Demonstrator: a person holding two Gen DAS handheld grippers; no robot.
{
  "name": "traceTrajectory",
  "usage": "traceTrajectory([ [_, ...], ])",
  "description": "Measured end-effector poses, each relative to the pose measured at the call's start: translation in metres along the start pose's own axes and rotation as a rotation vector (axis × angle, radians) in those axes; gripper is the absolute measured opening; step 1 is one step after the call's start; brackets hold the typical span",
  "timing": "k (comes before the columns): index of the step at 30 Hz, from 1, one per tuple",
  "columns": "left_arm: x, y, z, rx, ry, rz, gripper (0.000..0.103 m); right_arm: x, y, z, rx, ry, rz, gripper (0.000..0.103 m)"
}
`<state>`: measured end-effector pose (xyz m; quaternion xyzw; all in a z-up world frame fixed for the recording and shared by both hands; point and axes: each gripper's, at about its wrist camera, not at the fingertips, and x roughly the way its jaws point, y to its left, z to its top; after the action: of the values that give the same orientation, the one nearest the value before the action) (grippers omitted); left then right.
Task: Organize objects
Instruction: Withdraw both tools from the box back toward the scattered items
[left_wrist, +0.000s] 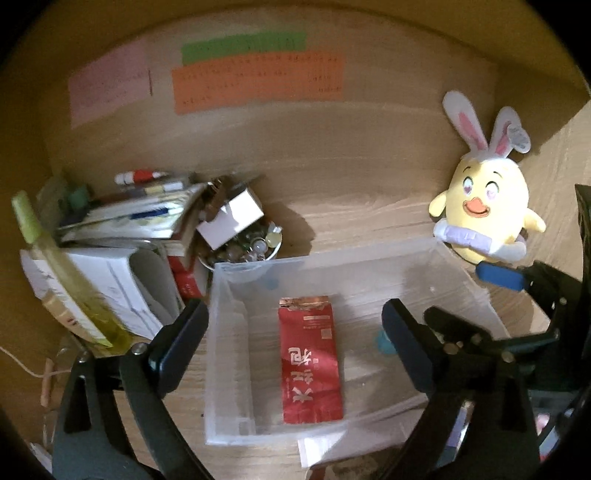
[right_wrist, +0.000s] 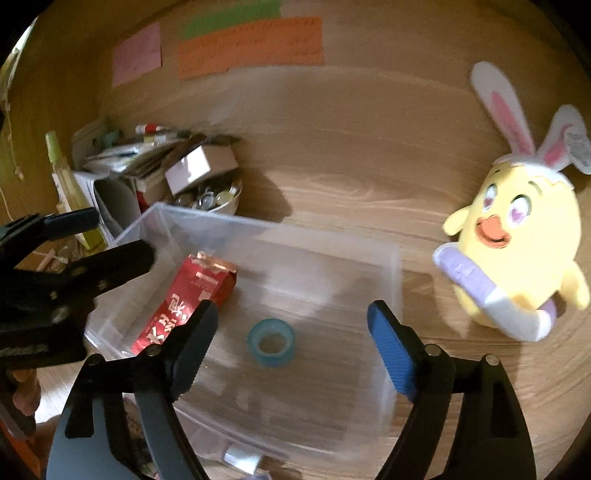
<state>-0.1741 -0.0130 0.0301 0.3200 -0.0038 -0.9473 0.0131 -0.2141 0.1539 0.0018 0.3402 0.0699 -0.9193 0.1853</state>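
Now both claws gape wide with nothing between their fingers. Ahead of the left claw (left_wrist: 295, 339), a red packet (left_wrist: 310, 362) lies flat in the clear plastic bin (left_wrist: 236, 280) on the table (left_wrist: 351, 206). Ahead of the right claw (right_wrist: 291, 328), a teal tape roll (right_wrist: 271, 341) sits in that bin, the yellow plush chick (right_wrist: 517, 251) off to its right.
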Motion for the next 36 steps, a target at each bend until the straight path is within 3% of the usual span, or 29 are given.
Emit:
traceTrajectory([
  [11, -0.042, 0.015, -0.018, -0.028, -0.037, -0.014, 0.100, -0.057, -0.010, -0.011, 0.009, -0.094, -0.012, 0.097],
  [16, -0.056, 0.022, -0.036, -0.039, -0.023, -0.015, 0.101, -0.072, -0.008, -0.024, -0.002, -0.109, -0.018, 0.097],
  [23, -0.067, 0.026, -0.061, -0.045, 0.005, -0.001, 0.101, -0.078, -0.004, -0.047, -0.005, -0.086, -0.028, 0.097],
  [27, -0.063, 0.027, -0.077, -0.051, 0.026, 0.049, 0.101, -0.078, -0.002, -0.060, 0.000, -0.063, -0.022, 0.097],
  [36, -0.061, 0.023, -0.105, -0.107, 0.083, -0.018, 0.101, -0.072, 0.006, -0.095, 0.015, 0.010, -0.010, 0.098],
])
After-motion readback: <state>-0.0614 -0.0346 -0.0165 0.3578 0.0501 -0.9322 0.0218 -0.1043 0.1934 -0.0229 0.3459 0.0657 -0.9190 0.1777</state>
